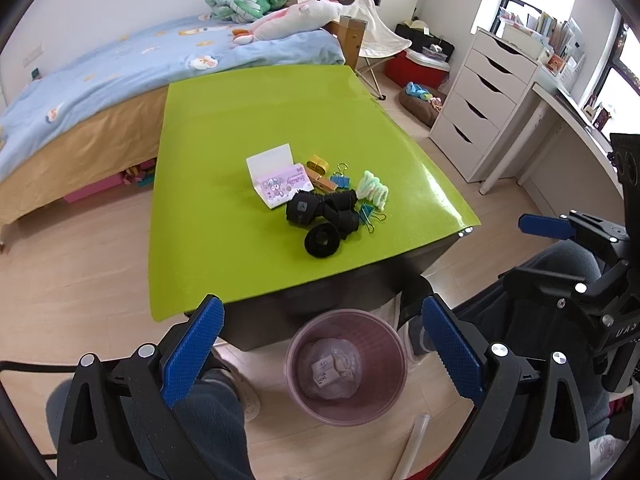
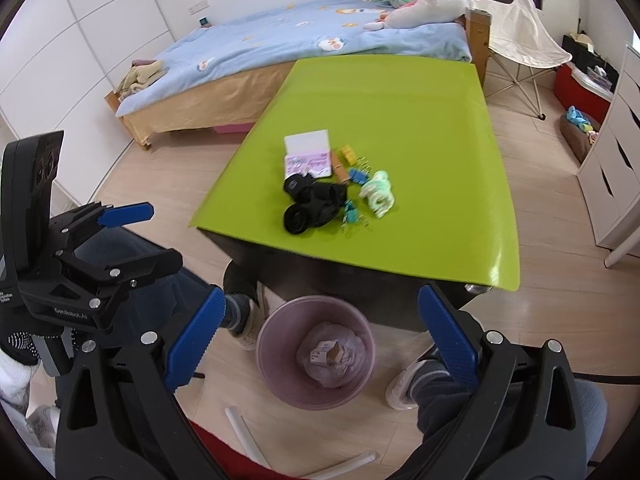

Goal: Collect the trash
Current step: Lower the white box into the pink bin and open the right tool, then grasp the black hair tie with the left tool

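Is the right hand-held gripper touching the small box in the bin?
Apart. The right wrist view shows the right hand-held gripper open and empty above the bin, with the small box lying on the bag at the bottom.

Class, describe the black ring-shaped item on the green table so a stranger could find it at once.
Start at the green table beside the bed. A small heap of items lies near its front edge. The black ring is the heap's nearest piece, a fuzzy doughnut with a hole, unlike the rolled black straps behind it.

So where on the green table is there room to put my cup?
The green table is bare all along the bed side and on its far half. The crowded spot is the middle near the front: pink card, black straps, binder clips, fuzzy green coil.
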`<state>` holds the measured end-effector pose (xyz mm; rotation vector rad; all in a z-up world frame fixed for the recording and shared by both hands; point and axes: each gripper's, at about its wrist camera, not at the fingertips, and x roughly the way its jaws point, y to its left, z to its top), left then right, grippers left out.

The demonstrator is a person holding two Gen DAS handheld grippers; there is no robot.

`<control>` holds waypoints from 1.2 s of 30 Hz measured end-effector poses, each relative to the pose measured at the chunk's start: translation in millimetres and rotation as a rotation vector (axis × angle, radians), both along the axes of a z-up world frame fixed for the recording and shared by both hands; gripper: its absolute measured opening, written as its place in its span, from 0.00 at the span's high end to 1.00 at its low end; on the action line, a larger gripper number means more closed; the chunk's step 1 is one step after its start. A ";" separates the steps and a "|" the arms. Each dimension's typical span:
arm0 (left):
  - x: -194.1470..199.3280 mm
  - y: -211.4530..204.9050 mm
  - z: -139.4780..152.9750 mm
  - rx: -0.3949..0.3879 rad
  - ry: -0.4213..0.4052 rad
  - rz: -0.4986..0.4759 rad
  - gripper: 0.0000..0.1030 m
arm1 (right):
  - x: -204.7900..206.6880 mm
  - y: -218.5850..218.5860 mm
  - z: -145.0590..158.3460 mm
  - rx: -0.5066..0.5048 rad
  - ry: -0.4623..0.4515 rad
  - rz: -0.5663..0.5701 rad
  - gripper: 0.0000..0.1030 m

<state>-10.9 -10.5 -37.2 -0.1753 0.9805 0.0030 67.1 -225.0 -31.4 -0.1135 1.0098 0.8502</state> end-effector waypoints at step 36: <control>121.1 -12.4 -92.3 0.088 0.228 -0.025 0.08 | 40.2 -13.1 -16.9 -0.055 0.020 -0.075 0.07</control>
